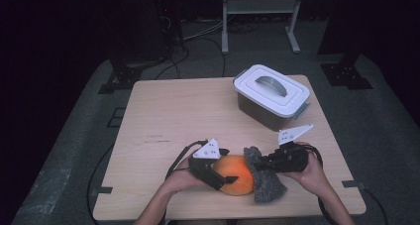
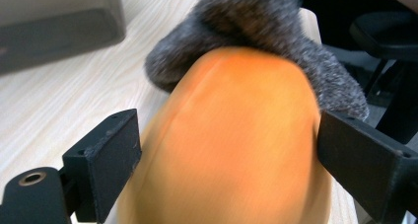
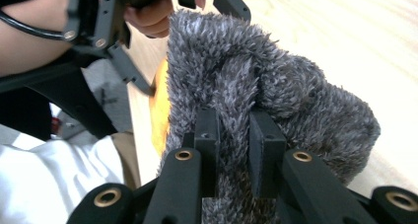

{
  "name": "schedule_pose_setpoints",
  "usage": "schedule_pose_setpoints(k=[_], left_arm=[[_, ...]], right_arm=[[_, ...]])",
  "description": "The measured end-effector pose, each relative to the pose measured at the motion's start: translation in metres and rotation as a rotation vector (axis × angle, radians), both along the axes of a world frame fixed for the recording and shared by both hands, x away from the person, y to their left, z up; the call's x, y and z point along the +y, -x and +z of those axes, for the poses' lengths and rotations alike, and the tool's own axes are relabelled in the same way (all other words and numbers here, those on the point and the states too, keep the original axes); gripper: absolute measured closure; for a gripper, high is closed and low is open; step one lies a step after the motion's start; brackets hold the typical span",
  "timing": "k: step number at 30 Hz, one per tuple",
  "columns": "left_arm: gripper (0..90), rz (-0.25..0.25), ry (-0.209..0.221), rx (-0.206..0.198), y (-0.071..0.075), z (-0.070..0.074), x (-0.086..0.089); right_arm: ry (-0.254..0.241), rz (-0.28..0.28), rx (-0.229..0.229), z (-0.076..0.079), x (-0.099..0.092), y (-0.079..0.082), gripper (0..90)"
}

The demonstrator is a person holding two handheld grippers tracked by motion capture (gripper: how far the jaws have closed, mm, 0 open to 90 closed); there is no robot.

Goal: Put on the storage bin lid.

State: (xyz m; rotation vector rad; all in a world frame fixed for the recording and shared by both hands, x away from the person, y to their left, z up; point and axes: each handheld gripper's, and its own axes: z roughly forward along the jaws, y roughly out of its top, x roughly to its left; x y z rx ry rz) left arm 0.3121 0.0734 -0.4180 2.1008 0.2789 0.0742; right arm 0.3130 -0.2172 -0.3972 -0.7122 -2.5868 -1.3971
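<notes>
Near the table's (image 1: 163, 111) front edge lies a smooth orange object (image 1: 236, 181), rounded like a fruit, with a fuzzy grey cloth (image 1: 267, 185) against it. The left gripper view shows the left gripper (image 2: 226, 155) straddling the object, seemingly not squeezing. The right gripper view shows the right gripper (image 3: 232, 135) pinching a fold of cloth.

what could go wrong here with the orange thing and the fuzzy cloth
The left gripper straddles the orange object with a gap at each jaw, so the rounded object may roll on the table. The right gripper pinches only a fold of the grey cloth, which could slip off the object.
</notes>
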Motion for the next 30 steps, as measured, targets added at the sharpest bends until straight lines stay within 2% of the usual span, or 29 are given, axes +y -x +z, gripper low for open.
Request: schedule_pose_setpoints(k=[4, 7, 9, 11, 13, 16, 18, 21, 22, 27, 30], left_arm=[[10.7, -0.001, 0.022, 0.067, -0.005, -0.007, 0.003], [19.1, -0.013, 0.027, 0.061, -0.004, -0.007, 0.004], [23.8, -0.025, 0.019, 0.044, -0.003, -0.006, 0.005], [24.8, -0.048, 0.015, 0.029, 0.000, -0.006, 0.006], [23.8, -0.063, 0.009, 0.021, 0.002, -0.005, 0.005], [16.2, -0.074, 0.018, 0.027, 0.001, -0.005, 0.005], [9.7, -0.057, 0.011, 0.040, -0.001, -0.006, 0.005], [8.3, -0.055, 0.018, 0.076, -0.004, -0.010, 0.005], [9.7, -0.059, 0.018, 0.079, -0.004, -0.011, 0.005], [30.1, -0.061, 0.008, 0.048, -0.002, -0.007, 0.010], [36.3, -0.051, 0.011, 0.035, -0.002, -0.004, 0.012]], right_arm=[[-0.016, 0.012, 0.038, -0.007, -0.008, -0.005, 76.3], [-0.022, 0.011, 0.037, -0.005, -0.010, -0.004, 76.4], [-0.040, -0.015, -0.007, 0.003, -0.011, -0.002, 76.7], [-0.068, -0.031, -0.033, 0.010, -0.010, 0.000, 76.8], [-0.068, -0.022, -0.045, 0.014, -0.006, 0.001, 76.8], [-0.028, 0.001, -0.042, 0.012, 0.002, 0.002, 76.7], [-0.013, 0.016, -0.024, 0.008, 0.004, 0.002, 76.6], [-0.015, 0.022, -0.014, 0.007, 0.004, 0.002, 76.5], [-0.013, 0.022, -0.015, 0.007, 0.004, 0.003, 76.5], [-0.018, 0.024, -0.001, 0.005, 0.001, 0.001, 76.6], [-0.027, 0.018, 0.004, 0.004, -0.003, -0.001, 76.8]])
